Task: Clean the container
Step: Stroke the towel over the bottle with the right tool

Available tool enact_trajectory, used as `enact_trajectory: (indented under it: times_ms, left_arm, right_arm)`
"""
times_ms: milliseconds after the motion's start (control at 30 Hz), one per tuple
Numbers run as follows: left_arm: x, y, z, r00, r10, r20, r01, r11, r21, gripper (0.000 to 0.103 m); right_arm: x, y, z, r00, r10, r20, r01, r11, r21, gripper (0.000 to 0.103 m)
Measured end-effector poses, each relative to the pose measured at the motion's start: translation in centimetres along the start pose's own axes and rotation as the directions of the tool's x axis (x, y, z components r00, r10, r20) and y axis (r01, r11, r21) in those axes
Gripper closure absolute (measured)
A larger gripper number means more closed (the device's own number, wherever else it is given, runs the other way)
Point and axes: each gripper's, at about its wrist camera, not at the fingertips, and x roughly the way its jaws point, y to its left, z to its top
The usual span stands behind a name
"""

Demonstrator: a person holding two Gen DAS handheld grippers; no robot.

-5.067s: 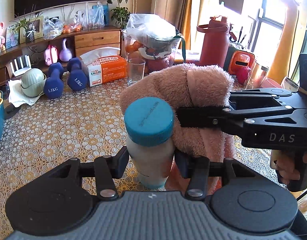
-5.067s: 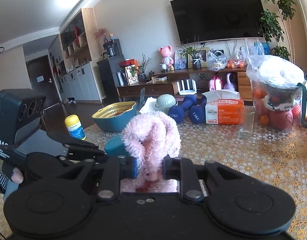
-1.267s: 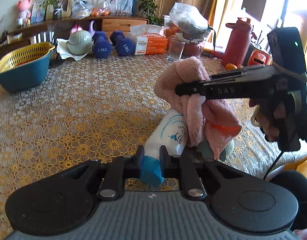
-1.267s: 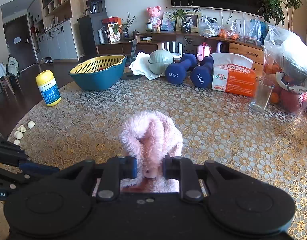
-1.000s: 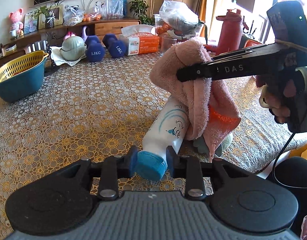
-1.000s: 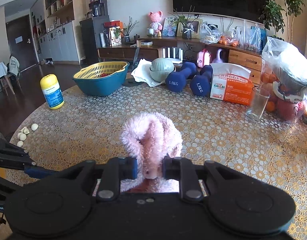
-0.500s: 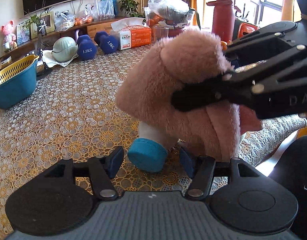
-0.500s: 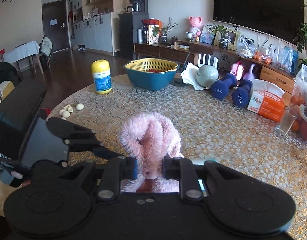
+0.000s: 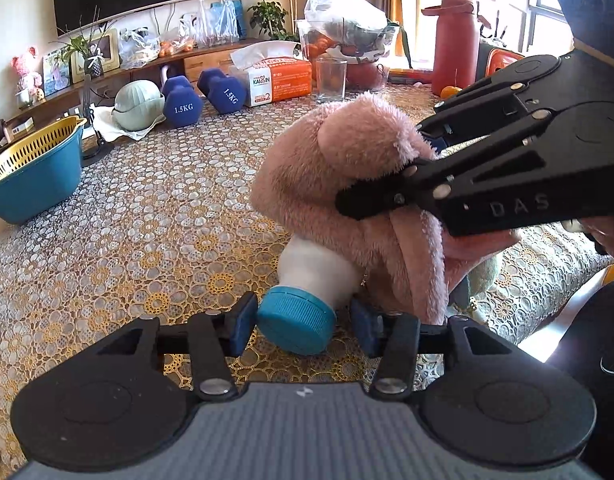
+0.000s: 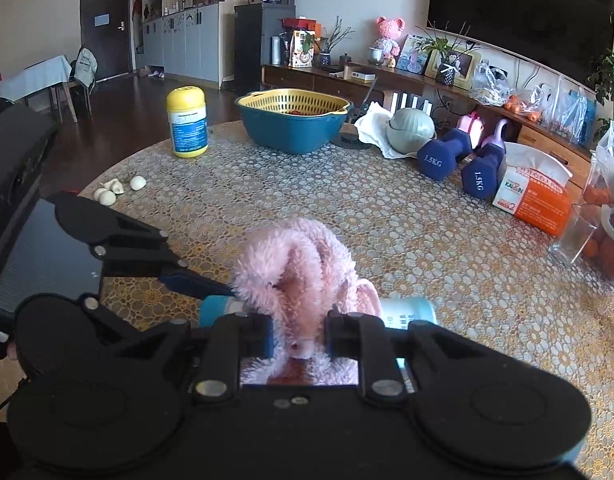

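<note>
A white bottle [image 9: 319, 266] with a blue cap [image 9: 297, 318] lies on its side on the lace-covered table [image 9: 155, 216], cap toward the left wrist camera. My left gripper [image 9: 303, 330] is open, its blue pads on either side of the cap, with a gap at the right pad. My right gripper [image 9: 383, 168] is shut on a fluffy pink cloth [image 9: 347, 172], which rests on the bottle's body and hides most of it. In the right wrist view the cloth [image 10: 295, 264] sits between the fingers of the right gripper [image 10: 299, 336]. The bottle [image 10: 411, 310] shows on both sides of the cloth.
A blue basin with a yellow colander [image 9: 31, 172] stands at the far left. Two blue dumbbells [image 9: 199, 100], a tissue box [image 9: 279, 78], a glass [image 9: 331, 80] and a red jug [image 9: 455, 44] line the back. A yellow can [image 10: 187, 122] and garlic cloves [image 10: 115, 190] lie near the table's far edge.
My left gripper laid the bottle down, then opened and let go of its cap. My right gripper moved the pink cloth down onto the bottle's body.
</note>
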Motion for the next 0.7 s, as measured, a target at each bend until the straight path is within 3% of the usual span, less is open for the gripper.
enact_trajectory:
  times_ms: [100,200,700]
  left_arm:
    - [0.1,0.0,0.2,1.0,-0.005,-0.013,0.005,1.0,-0.011,0.054]
    - [0.1,0.2,0.5,0.999,-0.037,-0.029,0.036,0.999,-0.037,0.061]
    - [0.5,0.5,1.6,0.989,-0.083,-0.12,0.06,0.981,-0.187,0.062]
  right_arm:
    - [0.1,-1.8,0.0,0.999,-0.038,0.001,0.038,0.999,0.03,0.083]
    - [0.3,-3.8,-0.1,0.998,-0.069,0.002,0.069,0.995,0.075,0.083]
    - [1.4,-8.9,-0.6,0.986,-0.163,0.026,0.152,0.961,0.23,0.083]
